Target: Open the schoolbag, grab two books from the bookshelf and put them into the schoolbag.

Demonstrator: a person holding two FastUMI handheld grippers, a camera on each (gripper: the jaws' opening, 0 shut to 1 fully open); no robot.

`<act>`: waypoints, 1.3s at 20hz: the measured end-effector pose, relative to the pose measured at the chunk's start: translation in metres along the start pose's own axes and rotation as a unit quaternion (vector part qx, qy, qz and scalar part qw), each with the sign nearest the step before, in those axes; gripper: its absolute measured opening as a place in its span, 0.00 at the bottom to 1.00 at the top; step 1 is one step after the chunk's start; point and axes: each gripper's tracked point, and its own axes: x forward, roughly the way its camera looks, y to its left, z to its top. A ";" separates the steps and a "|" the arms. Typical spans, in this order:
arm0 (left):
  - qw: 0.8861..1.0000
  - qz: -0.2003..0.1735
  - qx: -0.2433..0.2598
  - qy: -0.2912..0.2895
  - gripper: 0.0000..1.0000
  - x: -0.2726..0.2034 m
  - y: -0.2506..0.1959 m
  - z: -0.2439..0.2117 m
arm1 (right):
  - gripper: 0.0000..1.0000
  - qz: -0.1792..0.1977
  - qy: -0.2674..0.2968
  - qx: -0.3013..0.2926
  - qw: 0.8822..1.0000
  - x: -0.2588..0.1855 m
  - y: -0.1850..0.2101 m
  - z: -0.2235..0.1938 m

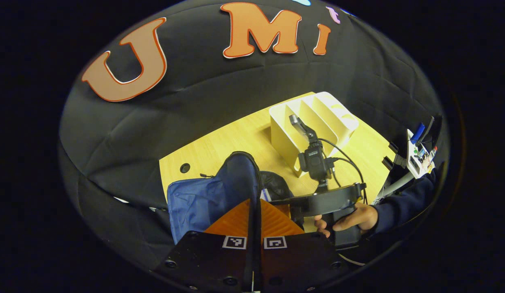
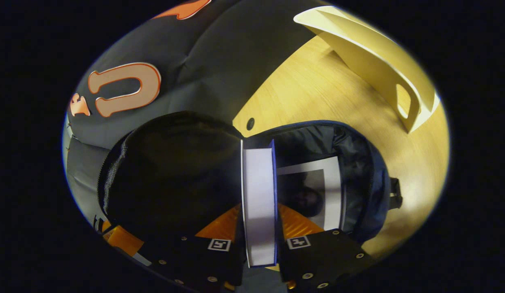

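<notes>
Schoolbag (image 2: pixel 358 162): dark blue, unzipped, lying on table (image 2: pixel 317 93) left of the white bookshelf (image 2: pixel 370 57). Right gripper (image 2: pixel 258 244) pinches white-paged book (image 2: pixel 258 195) above opening; another book (image 2: pixel 317 191) inside. Left gripper (image 1: pixel 253 228) clamps bag flap.

My desk (image 1: pixel 219 144) is pale wood with a round cable hole (image 1: pixel 185 167) near its left edge. Black cloth (image 1: pixel 203 87) hangs wrinkled behind it as the booth's far wall. At far right sits a white rack of clutter (image 1: pixel 419 156).
</notes>
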 end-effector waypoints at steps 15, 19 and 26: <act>0.999 0.033 -0.018 -0.004 0.02 0.019 -0.001 -0.006 | 0.63 -0.065 -0.121 -0.164 0.977 -0.108 -0.025 0.100; 0.999 0.044 -0.011 -0.018 0.10 0.023 -0.018 0.001 | 0.64 -0.088 -0.178 -0.204 0.959 -0.154 -0.041 0.142; 0.997 0.057 -0.009 -0.045 0.34 0.034 -0.072 0.024 | 0.69 -0.129 -0.251 -0.263 0.923 -0.234 -0.077 0.201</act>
